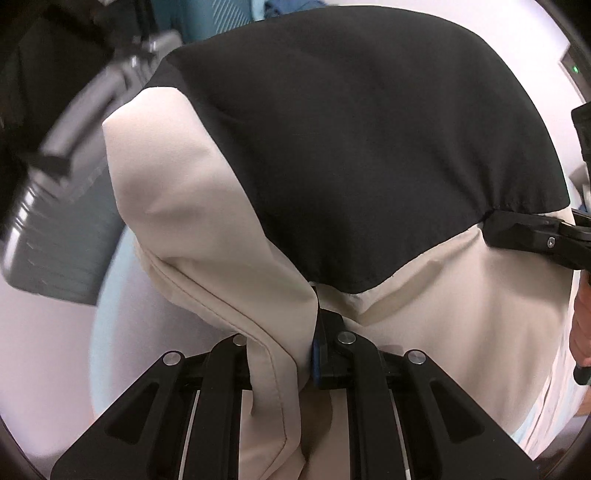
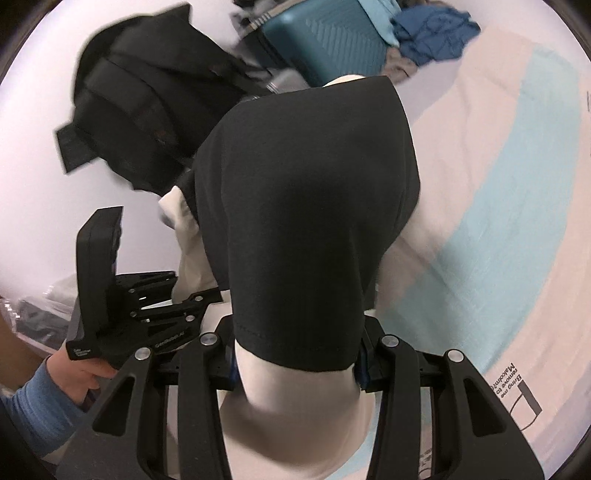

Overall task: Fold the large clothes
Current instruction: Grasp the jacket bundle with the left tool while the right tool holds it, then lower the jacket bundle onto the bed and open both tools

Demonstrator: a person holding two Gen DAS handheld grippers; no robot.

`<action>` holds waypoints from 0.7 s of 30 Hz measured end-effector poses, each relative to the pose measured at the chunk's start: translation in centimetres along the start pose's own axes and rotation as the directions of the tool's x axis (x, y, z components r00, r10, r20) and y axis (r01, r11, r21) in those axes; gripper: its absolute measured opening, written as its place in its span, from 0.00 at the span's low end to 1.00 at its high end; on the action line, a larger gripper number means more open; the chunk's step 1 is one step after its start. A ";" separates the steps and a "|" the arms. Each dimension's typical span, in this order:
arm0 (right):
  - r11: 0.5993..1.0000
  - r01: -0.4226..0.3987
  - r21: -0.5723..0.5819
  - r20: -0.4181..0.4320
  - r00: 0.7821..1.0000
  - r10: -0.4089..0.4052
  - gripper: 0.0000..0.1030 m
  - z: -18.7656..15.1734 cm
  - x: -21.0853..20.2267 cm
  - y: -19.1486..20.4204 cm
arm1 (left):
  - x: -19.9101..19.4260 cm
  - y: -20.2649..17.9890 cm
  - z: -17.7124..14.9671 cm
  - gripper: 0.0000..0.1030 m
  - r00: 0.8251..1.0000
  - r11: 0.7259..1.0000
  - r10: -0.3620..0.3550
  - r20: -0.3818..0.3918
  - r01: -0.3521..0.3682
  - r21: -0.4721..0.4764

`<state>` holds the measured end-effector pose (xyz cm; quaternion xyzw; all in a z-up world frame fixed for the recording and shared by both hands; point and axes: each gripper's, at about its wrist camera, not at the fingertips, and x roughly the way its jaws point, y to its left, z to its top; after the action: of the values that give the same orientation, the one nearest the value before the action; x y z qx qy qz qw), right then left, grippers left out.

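Note:
A large black-and-beige garment (image 1: pixel 332 155) hangs lifted between both grippers. My left gripper (image 1: pixel 314 354) is shut on a beige hemmed edge that drapes down over its fingers. My right gripper (image 2: pixel 295 365) is shut on the garment (image 2: pixel 306 206), whose black panel over beige cloth covers the fingertips. In the left wrist view the right gripper (image 1: pixel 495 225) pinches the seam at the far right. In the right wrist view the left gripper (image 2: pixel 207 295) shows at the left, held by a hand in a blue sleeve.
A bed sheet (image 2: pixel 491 221) with pale blue and cream stripes lies below. A teal suitcase (image 2: pixel 332 40) with blue clothes (image 2: pixel 432 33) stands at the back. A dark folded garment (image 2: pixel 133 107) lies at the left. A grey suitcase (image 1: pixel 62 206) is at the left.

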<state>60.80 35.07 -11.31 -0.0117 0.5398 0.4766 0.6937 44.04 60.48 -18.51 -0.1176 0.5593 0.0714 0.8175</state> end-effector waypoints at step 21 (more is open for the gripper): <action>0.958 0.286 -0.024 -0.052 0.956 -0.287 0.62 -1.5 5.1 -5.2 | 3.6 -2.9 -4.4 0.24 0.994 0.992 0.100 -0.044 -0.096 0.080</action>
<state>63.04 34.73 -18.44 -0.1085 0.5475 0.3748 0.7403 42.18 56.42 -23.07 -0.0598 0.5861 0.0870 0.8033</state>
